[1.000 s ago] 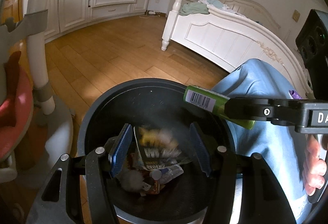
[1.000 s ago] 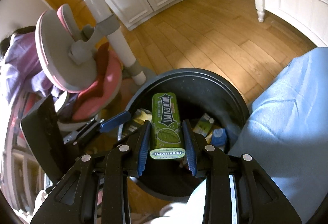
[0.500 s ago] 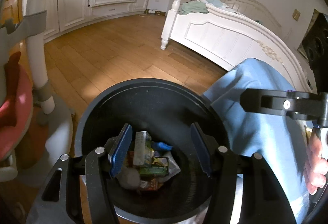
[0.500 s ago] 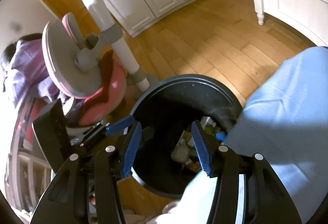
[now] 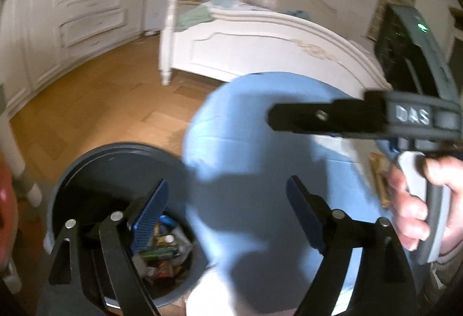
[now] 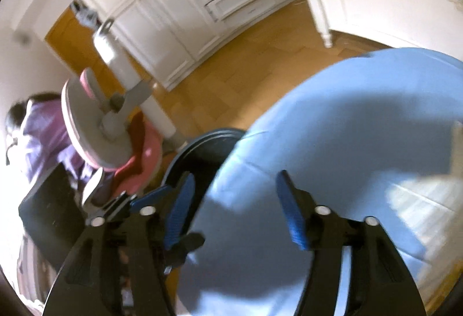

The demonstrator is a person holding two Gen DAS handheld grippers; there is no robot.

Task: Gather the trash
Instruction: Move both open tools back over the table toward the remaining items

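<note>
1. the left hand-held gripper (image 5: 227,210) hangs with its jaws opening wide and nothing between them, over the seam where the dark bin (image 5: 95,154) meets the blue-covered bench (image 5: 260,102).
2. the right hand-held gripper (image 6: 233,201), held in a person's hand (image 5: 416,200), has its jaws opening too and is empty; in its own view it points at the blue cover, with the bin's rim (image 6: 202,139) just left of its left finger.
3. the collected trash (image 5: 162,246), a heap of wrappers and small packs, lies in the bottom of the bin, near and left in the left wrist view, below that gripper's left finger.
4. no loose trash can be made out on the blurred bench; a yellowish thing (image 5: 379,180) at its right edge cannot be identified.
5. judged from this, the next pick lies away from the bin, to the right across the bench, and the right gripper stands nearer that side; any long axis cannot be told yet.
</note>
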